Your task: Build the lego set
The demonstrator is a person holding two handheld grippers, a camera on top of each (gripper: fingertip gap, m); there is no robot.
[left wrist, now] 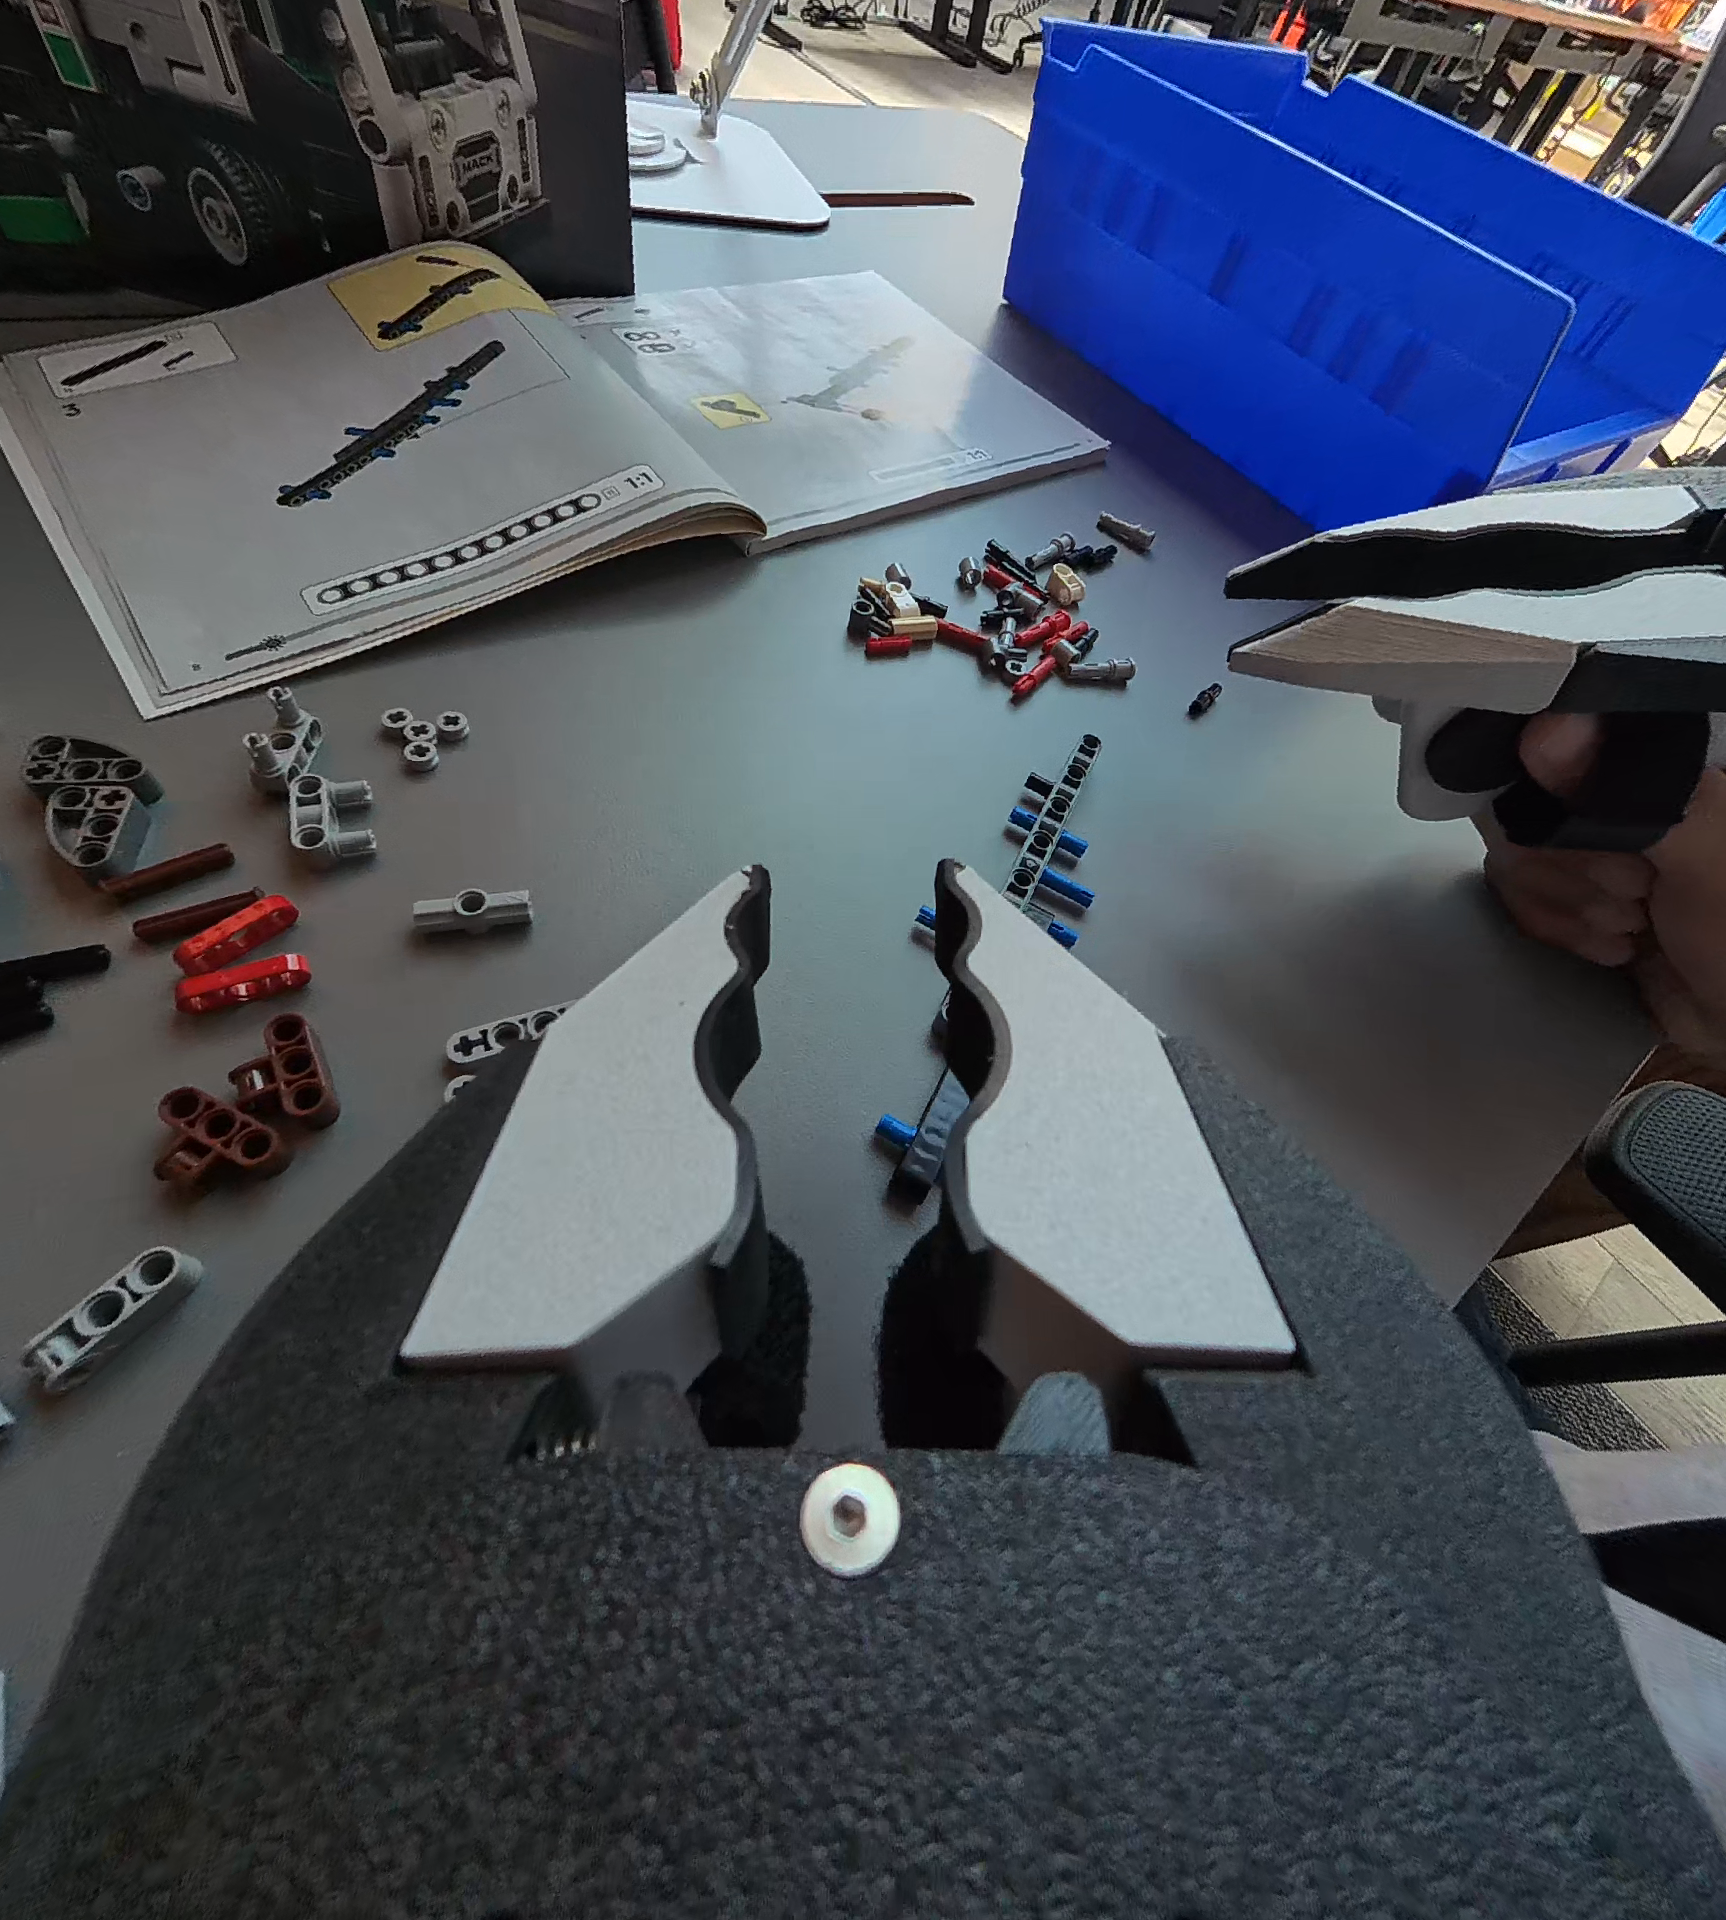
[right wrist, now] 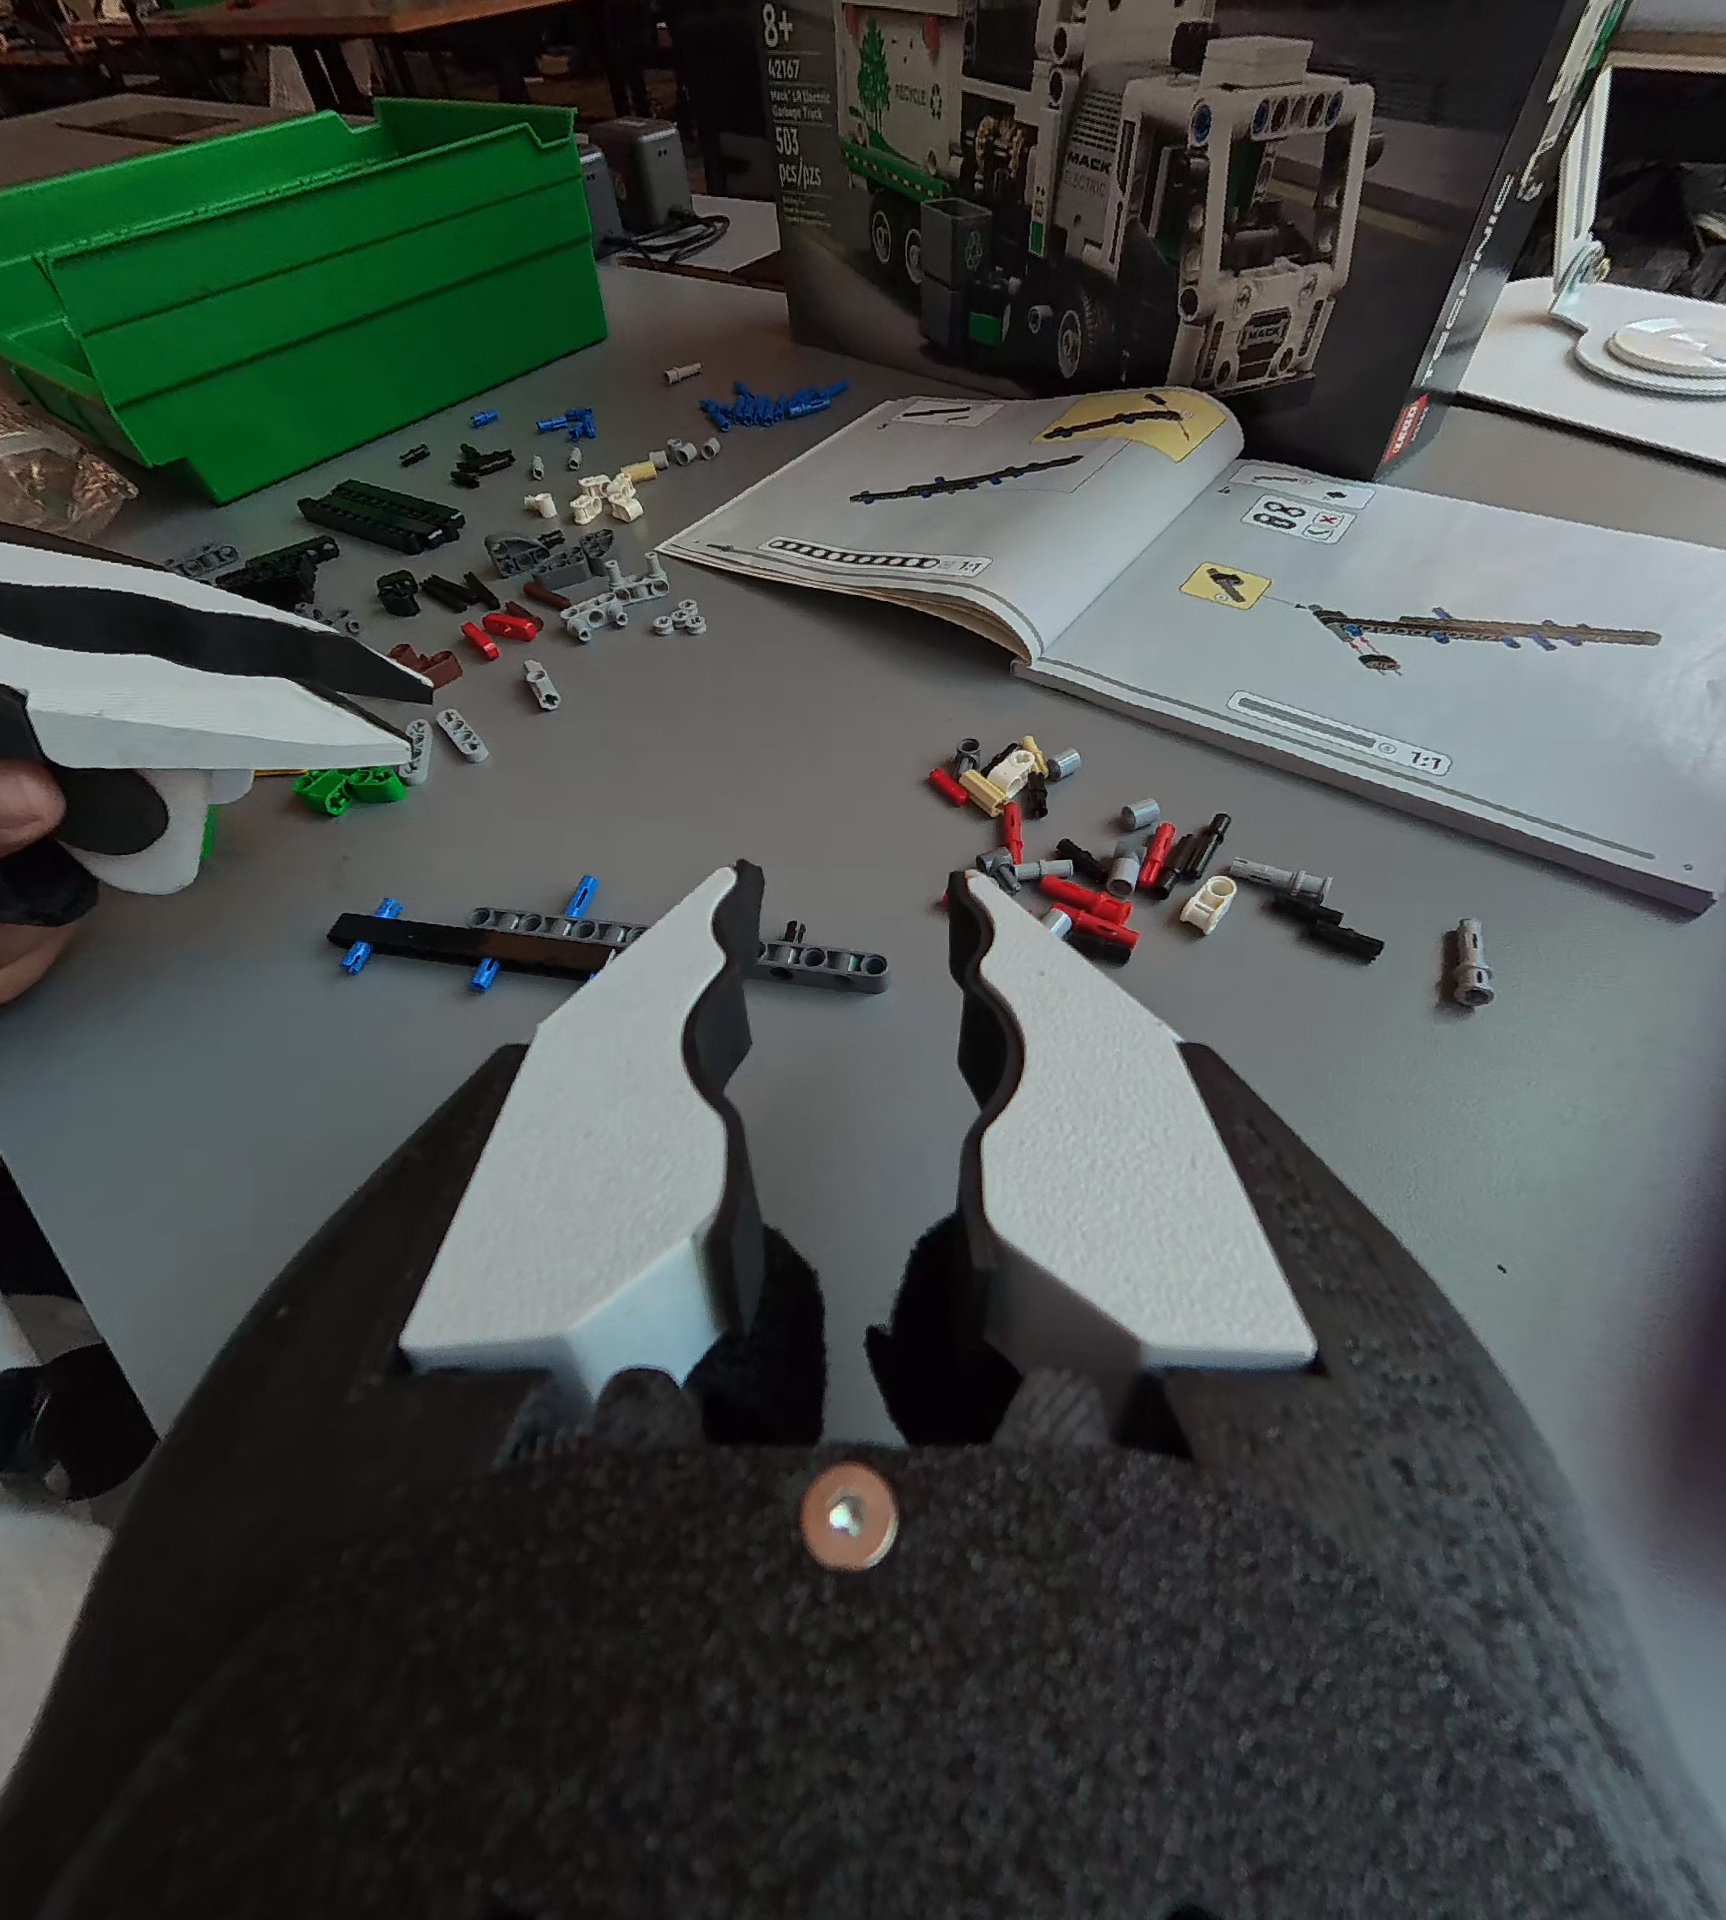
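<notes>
Grey tabletop carries the half-built black beam with blue pins between both empty, parted grippers, left gripper and right gripper, so pin-fitting seems underway, likely needing a connector from the small pile.

Left tool and right tool both hover low, fingers parted, holding nothing

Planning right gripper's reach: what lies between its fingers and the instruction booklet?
Right wrist view: a loose pile of small pins lies between the right gripper and the booklet.
</notes>
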